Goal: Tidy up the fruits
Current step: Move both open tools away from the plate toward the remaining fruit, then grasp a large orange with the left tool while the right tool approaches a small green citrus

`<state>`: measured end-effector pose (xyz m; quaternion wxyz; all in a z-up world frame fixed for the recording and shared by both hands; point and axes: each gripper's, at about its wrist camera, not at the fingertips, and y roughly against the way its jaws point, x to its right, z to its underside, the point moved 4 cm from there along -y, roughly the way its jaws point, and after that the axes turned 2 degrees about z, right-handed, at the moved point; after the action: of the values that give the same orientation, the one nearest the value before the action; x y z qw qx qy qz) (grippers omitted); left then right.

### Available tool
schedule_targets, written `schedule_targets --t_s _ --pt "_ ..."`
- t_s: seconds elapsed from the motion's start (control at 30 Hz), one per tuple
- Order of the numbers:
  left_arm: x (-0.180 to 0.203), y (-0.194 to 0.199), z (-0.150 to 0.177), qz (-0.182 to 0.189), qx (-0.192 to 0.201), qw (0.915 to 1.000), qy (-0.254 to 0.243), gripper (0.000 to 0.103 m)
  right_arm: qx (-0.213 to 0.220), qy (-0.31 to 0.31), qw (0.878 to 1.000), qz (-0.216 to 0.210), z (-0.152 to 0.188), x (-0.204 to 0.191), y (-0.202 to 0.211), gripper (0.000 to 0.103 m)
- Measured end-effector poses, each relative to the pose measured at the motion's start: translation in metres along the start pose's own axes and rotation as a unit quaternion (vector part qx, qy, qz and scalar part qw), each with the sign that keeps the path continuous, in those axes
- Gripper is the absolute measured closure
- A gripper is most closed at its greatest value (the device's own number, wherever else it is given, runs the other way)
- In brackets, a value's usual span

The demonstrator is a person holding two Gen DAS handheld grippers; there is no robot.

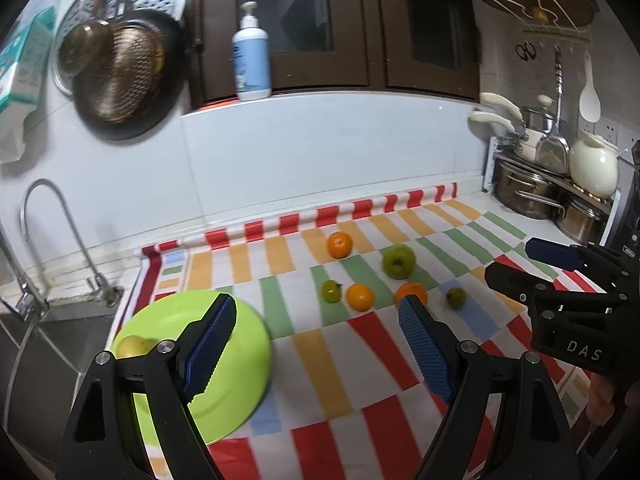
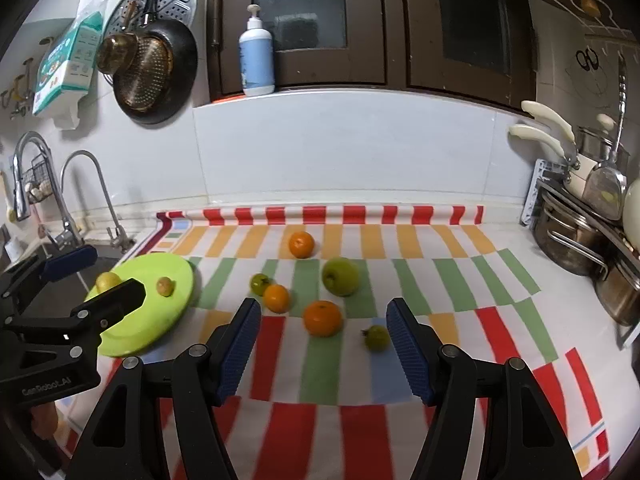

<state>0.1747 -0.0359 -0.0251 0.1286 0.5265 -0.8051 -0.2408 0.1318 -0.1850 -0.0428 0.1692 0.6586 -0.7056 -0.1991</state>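
Left gripper [image 1: 316,312]: jaws stood wide with nothing between them, above the tabletop.
Right gripper [image 2: 320,316]: jaws stood partly apart, empty (no fruit touched either pad).
Plate [image 2: 168,312]: lime green, to the left of the right jaws, partly behind the left jaws' left pad; it held a pale yellow fruit [image 2: 108,281] and a small brownish fruit [image 2: 164,286].
Oranges: one large [image 2: 322,318] just ahead between the right jaws, a smaller one [image 2: 277,298] left of it, a third [image 2: 301,244] farthest away.
Green apple [image 2: 341,276]: beyond the large orange.
Small green fruits: one [image 2: 260,283] beside the smaller orange, one [image 2: 376,337] just beside the right jaws' right pad.
Cloth [image 2: 460,280]: striped, covering the tabletop.
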Motion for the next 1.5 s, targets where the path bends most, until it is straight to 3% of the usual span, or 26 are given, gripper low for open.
schedule_targets --t_s 0.53,0.73,0.93,1.17,1.5 --pt "0.048 -0.065 -0.007 0.051 -0.025 0.9969 -0.053 0.02 -0.041 0.016 0.999 -0.011 0.009 0.046 -0.046 0.037" --pt "0.06 -0.094 -0.002 0.068 -0.049 0.9935 -0.077 0.029 -0.066 0.019 0.997 -0.021 0.019 0.052 -0.07 0.039" --pt "0.068 -0.119 0.008 0.097 -0.077 0.988 -0.093 0.035 -0.089 0.018 0.995 -0.03 0.028 0.054 -0.09 0.045" --pt "0.078 -0.146 0.018 0.129 -0.108 0.979 -0.116 0.049 -0.121 0.015 0.992 -0.041 0.041 0.056 -0.109 0.055" --pt "0.084 -0.169 0.023 0.161 -0.133 0.971 -0.116 0.051 -0.141 0.013 0.989 -0.054 0.045 0.056 -0.129 0.064"
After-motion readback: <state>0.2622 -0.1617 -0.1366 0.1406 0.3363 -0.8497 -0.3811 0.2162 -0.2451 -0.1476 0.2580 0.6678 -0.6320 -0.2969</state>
